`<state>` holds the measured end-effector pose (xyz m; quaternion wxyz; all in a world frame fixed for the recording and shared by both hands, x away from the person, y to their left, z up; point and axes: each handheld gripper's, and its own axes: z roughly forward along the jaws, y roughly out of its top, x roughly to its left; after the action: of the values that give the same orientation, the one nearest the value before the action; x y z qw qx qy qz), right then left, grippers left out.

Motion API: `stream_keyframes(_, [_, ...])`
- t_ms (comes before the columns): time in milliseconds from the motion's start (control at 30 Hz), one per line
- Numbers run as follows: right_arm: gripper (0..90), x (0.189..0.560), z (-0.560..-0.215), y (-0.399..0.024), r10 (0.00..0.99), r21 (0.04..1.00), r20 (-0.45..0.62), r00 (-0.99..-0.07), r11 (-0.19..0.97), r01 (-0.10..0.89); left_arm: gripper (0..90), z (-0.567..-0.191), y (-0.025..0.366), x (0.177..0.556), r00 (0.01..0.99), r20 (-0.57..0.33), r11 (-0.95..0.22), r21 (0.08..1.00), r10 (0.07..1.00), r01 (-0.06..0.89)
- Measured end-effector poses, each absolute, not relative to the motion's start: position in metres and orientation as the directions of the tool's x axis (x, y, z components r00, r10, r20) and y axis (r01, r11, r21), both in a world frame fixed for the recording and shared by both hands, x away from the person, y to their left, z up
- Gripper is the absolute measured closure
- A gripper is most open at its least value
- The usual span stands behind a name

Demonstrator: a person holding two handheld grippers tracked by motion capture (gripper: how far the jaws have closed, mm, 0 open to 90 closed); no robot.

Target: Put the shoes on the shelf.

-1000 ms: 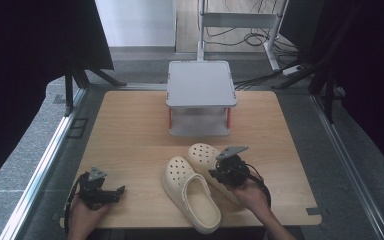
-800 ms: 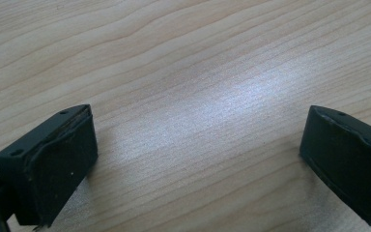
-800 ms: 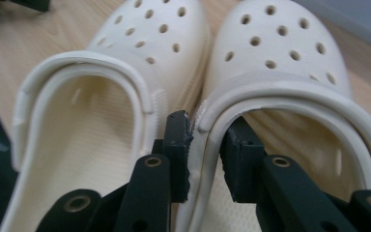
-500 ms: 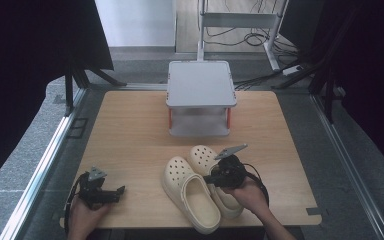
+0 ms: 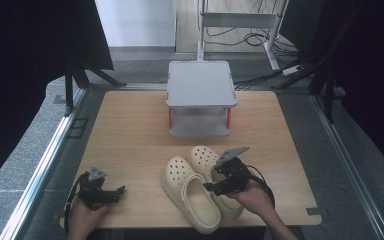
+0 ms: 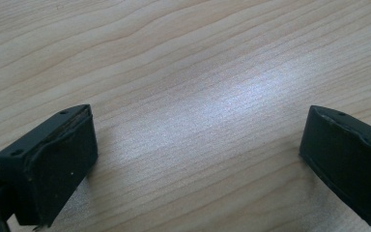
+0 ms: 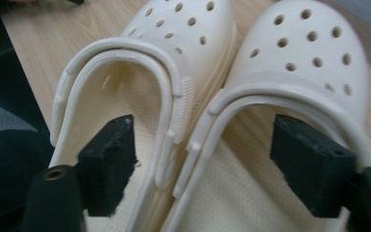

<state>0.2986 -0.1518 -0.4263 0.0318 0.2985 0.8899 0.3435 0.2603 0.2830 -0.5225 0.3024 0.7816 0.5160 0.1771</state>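
Cream clogs [image 5: 196, 192] sitting side by side near the desk's [image 5: 130, 130] front edge, toes toward the grey rack [image 5: 200, 97]. Right claw [image 5: 219, 179] just been opening, jaws now straddling both inner walls without pinching, probably letting go after pairing. Left claw [image 5: 111, 192] open, empty, parked at front-left corner. Right gripper view giving the strap [image 7: 125, 53] detail; high view giving layout.
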Motion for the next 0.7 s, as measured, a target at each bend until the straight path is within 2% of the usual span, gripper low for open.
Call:
stream_keyframes(467, [16.8, 0.302, -0.45, -0.118, 0.544, 0.591, 0.119, -0.83, 0.633, 0.499, 0.0, -0.523, 0.283, 0.26, 0.404, -0.036, -0.283, 0.656, 0.914, 0.699])
stream_keyframes(567, [18.1, 0.304, -0.454, -0.114, 0.557, 0.586, 0.101, -0.824, 0.636, 0.502, 0.0, -0.523, 0.283, 0.26, 0.403, -0.035, -0.283, 0.656, 0.915, 0.7])
stream_keyframes(700, [24.1, 0.304, -0.455, -0.111, 0.589, 0.585, 0.06, -0.806, 0.634, 0.506, 0.0, -0.523, 0.283, 0.26, 0.404, -0.036, -0.283, 0.656, 0.914, 0.699])
